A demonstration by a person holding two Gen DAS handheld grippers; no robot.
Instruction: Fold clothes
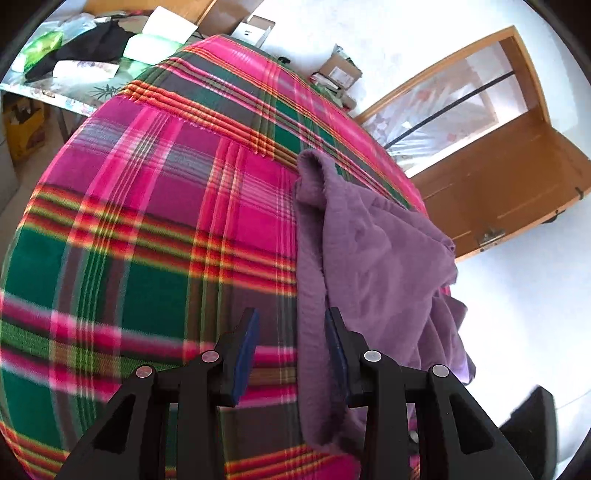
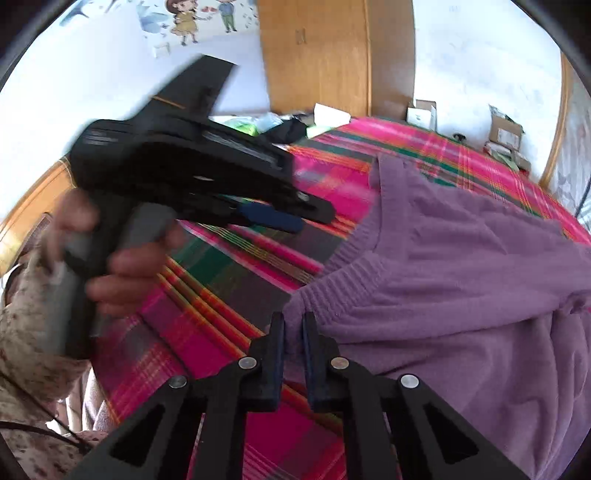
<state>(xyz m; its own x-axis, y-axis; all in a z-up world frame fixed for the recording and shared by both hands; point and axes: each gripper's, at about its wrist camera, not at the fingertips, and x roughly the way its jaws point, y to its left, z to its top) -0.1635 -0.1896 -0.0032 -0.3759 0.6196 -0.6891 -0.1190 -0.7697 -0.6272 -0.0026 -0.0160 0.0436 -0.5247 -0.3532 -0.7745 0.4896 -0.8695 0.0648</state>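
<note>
**Now a purple sweater lies on a bright checked blanket**

Up close, the purple sweater (image 2: 461,280) lies on a pink, green and orange checked blanket (image 1: 155,206). The blanket covers a bed. The sweater is bunched up and sits toward the right side of the blanket. In the left wrist view, part of it hangs over the edge.

The right tool (image 2: 293,325) is low, at the ribbed edge of the sweater. Its two fingers are close together with only a thin gap, and a bit of purple cloth sits in that gap. So it is pinching the sweater's edge.

The left tool (image 1: 291,321) is spread wide. Its two blue pads (image 1: 245,354) stand well apart. The blanket shows between them. The right pad is just beside the long edge of the sweater, and the cloth covers part of that finger, but the tool grips nothing. In the right wrist view, this same tool is up in the air above the blanket, to the left of the sweater. It looks blurry there. A hand (image 2: 122,269) is wrapped around its grey handle, and a spotted sleeve (image 2: 33,369) shows below the hand.

Past the far end of the bed is a messy table (image 1: 74,92) with white papers and a black cloth on it. Some cardboard boxes (image 1: 338,68) sit by the white wall. A brown wooden door (image 1: 498,184) stands on the right. A wooden wardrobe (image 2: 317,55) and cartoon wall stickers (image 2: 188,18) show in the right wrist view.
</note>
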